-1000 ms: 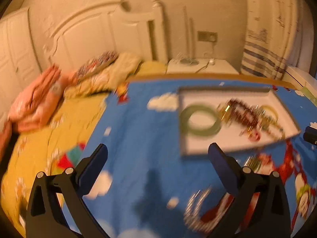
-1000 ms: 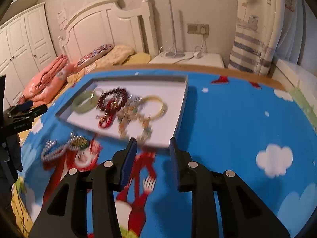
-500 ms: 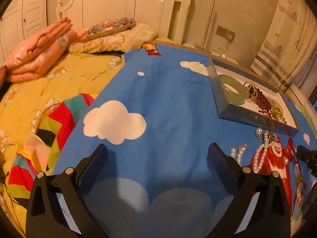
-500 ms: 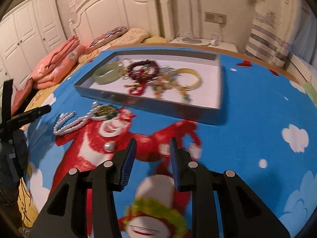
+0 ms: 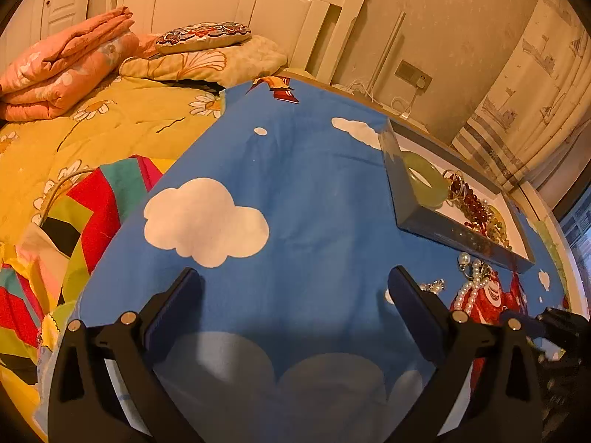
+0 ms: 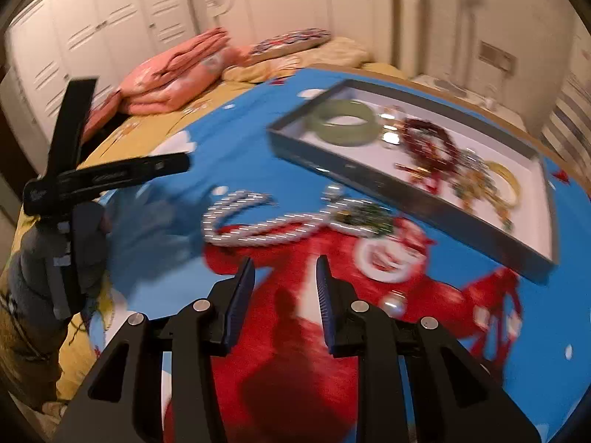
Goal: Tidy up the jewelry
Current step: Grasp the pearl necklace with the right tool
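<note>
1. Both views have swung since the earlier frames: in the right wrist view the shallow grey tray with a white floor (image 6: 436, 199) has slid from dead centre out to about 1 o'clock, and the white pearl necklace (image 6: 255, 221) that lay far off at 9 o'clock now lies just ahead of the jaws, at 11 o'clock.
2. Left gripper (image 5: 295, 288) hangs over bare blue cloud-print bedspread (image 5: 295, 184), jaws spread wide with nothing between them. Its view has turned away from the tray, which now sits at 3 o'clock.
3. Right gripper (image 6: 284, 277) shows a narrow gap between its blue pads, nothing pinched, over the red cartoon figure printed on the spread.
4. Inside the tray lie a pale green jade bangle (image 6: 343, 122), dark red bead strands (image 6: 432, 147) and a yellow bangle (image 6: 506, 181); the pearls and a green-and-gold brooch-like piece (image 6: 364, 217) lie outside it, on the cloth.
5. Judged step: fetching the loose pearls. Widen the right jaws first, come down across one strand, not a bunched loop, and close gently so the beads do not roll out.
6. Motion blur hides finer detail of the pearls.
</note>
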The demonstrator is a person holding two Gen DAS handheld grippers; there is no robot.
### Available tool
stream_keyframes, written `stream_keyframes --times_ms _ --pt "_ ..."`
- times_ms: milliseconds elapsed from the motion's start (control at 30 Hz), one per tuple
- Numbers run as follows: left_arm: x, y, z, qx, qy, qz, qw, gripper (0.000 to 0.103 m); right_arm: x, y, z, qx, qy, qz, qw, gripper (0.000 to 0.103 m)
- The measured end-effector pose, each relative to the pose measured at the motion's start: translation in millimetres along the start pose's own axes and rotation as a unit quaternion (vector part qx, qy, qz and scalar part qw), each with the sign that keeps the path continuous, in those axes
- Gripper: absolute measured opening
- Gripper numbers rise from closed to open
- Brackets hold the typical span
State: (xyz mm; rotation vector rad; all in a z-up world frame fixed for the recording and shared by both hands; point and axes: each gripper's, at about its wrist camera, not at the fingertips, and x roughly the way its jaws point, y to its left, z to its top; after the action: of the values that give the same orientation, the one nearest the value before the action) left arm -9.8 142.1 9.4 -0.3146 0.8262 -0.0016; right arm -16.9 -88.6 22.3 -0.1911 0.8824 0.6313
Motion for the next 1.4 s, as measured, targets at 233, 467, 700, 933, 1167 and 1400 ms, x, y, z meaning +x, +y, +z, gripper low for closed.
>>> stream_keyframes --times_ms 233,467,700,933,1167,1400 --pt "-1 3 0 -0.005 -0.003 -0.007 1.0 0.101 19 38 21 -0.06 0.005 0.018 0.998 0.021" --pt "-2 3 0 -0.006 -0.003 -0.009 0.9999 0.101 47 63 25 -0.144 0.036 0.017 0.989 0.021" --pt "-1 4 0 -0.007 -0.004 -0.01 0.9999 0.101 35 51 20 -0.11 0.004 0.036 0.993 0.01" --pt "0 4 -1 -0.004 -0.002 -0.005 1.0 0.101 -32 -15 24 0.029 -0.139 0.091 0.986 0.01" --pt "2 0 0 0.005 0.003 0.004 1.0 0.101 -104 -88 10 0.118 -0.243 0.057 0.961 0.01" --pt "-9 -46 -5 0.073 -0.009 0.01 0.9972 0.1 -163 -130 -22 0.138 -0.288 0.019 0.947 0.01"
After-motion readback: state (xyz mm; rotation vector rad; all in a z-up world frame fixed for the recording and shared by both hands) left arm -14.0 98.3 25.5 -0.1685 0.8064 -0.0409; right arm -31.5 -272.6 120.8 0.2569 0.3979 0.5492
